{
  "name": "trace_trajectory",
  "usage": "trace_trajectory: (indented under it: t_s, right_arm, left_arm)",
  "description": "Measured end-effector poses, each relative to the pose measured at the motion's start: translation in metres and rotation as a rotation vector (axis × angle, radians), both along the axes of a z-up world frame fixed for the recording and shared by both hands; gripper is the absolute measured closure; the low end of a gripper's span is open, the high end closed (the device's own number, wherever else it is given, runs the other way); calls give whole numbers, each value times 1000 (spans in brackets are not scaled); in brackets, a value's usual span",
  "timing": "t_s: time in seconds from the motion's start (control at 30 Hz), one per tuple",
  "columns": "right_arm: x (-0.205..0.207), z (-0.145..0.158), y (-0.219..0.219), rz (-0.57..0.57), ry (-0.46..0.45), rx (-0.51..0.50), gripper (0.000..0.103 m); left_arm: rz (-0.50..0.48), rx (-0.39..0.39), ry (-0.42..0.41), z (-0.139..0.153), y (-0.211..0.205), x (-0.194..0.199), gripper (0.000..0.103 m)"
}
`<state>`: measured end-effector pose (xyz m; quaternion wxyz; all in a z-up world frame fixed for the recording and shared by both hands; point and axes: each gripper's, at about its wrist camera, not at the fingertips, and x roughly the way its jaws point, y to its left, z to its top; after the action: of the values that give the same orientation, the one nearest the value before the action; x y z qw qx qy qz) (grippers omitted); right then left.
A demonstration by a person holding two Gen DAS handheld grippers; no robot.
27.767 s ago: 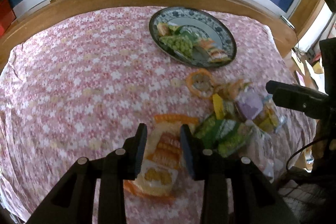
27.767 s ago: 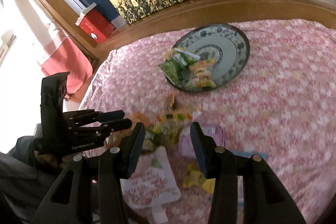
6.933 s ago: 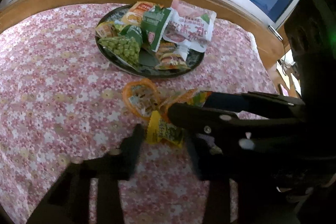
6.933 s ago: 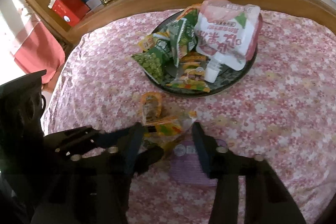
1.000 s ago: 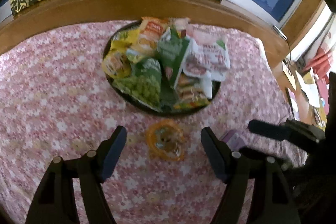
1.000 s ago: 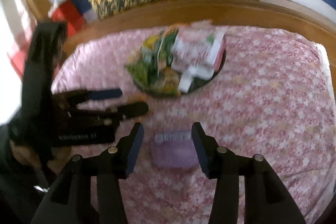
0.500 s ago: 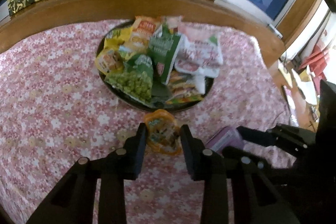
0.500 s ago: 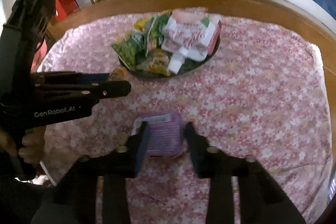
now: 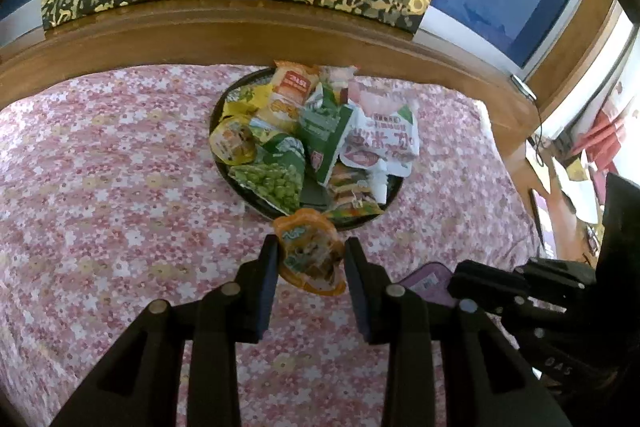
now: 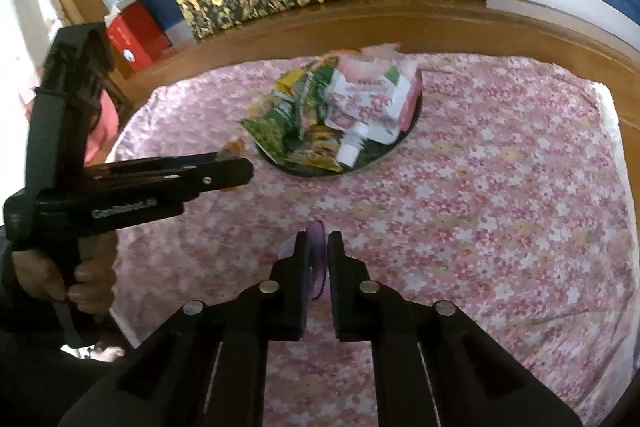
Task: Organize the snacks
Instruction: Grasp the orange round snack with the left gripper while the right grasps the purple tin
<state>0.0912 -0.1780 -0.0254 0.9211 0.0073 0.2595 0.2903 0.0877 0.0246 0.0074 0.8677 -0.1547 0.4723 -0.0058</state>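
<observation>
Left claw (image 9: 310, 261) clamps an orange-rimmed snack cup (image 9: 311, 255) between its pads, just in front of the dark plate (image 9: 219, 105) piled with snack packets. Right claw (image 10: 318, 259), its jaws closing to a narrow gap, pinches the purple snack pack (image 10: 315, 239) edge-on above the pink floral-clothed bench (image 10: 500, 187).

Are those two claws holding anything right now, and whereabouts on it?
Yes. The left claw grips the orange snack cup by its sides. The right claw, closing, pinches the purple packet by its edge.
</observation>
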Motion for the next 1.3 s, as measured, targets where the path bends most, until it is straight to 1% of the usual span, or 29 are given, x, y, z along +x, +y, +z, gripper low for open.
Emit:
trace_trajectory:
  t_s: [0.1,0.13,0.3,0.43,0.47,0.5,0.53,0.57,0.63,0.7,0.8,0.9,0.97,1.03,1.13,1.27,1.3]
  right_arm:
    - [-3,5,1,14,-9,9,96]
    - [-3,7,2,17,-10,14,102]
    - [-4,17,0,27,-20,41,102]
    - [1,15,-5,-1,-22,44,101]
    - [6,10,-5,-18,3,30,96]
    - [12,5,-4,-38,29,10,69]
    - [17,-1,-3,-52,58,-8,40]
    - [19,-7,-1,-51,76,-10,32]
    - [19,-15,8,-29,71,-38,20]
    - [21,-23,24,-27,66,-131,10]
    - [21,-30,44,-44,34,-237,10]
    - [19,-26,48,-41,21,-267,42]
    - [17,-20,45,-42,31,-252,42]
    - [16,-10,38,-45,32,-210,42]
    - [12,10,26,-38,-5,-151,42]
    - [22,49,16,-26,-52,-97,42]
    - [26,54,14,-21,-62,-93,42]
  left_arm:
    - [7,2,-7,2,1,-2,69]
    - [9,3,-7,3,1,-2,69]
    - [17,4,-13,5,1,-3,69]
    - [17,8,-12,4,0,-4,68]
    - [18,9,-11,4,0,-4,68]
    - [18,8,-11,4,0,-4,68]
    - [17,7,-9,4,-1,-4,68]
    - [16,8,-6,3,-1,-4,68]
    - [14,9,-1,3,-2,-4,68]
    - [19,6,0,3,-1,-5,68]
    - [25,8,6,3,0,-6,68]
    - [31,6,5,3,1,-8,68]
    - [34,5,5,4,3,-8,68]
    - [38,7,5,5,2,-8,68]
    - [40,5,-6,8,4,-5,67]
    - [30,11,-24,12,6,6,67]
    - [29,11,-29,12,7,9,67]
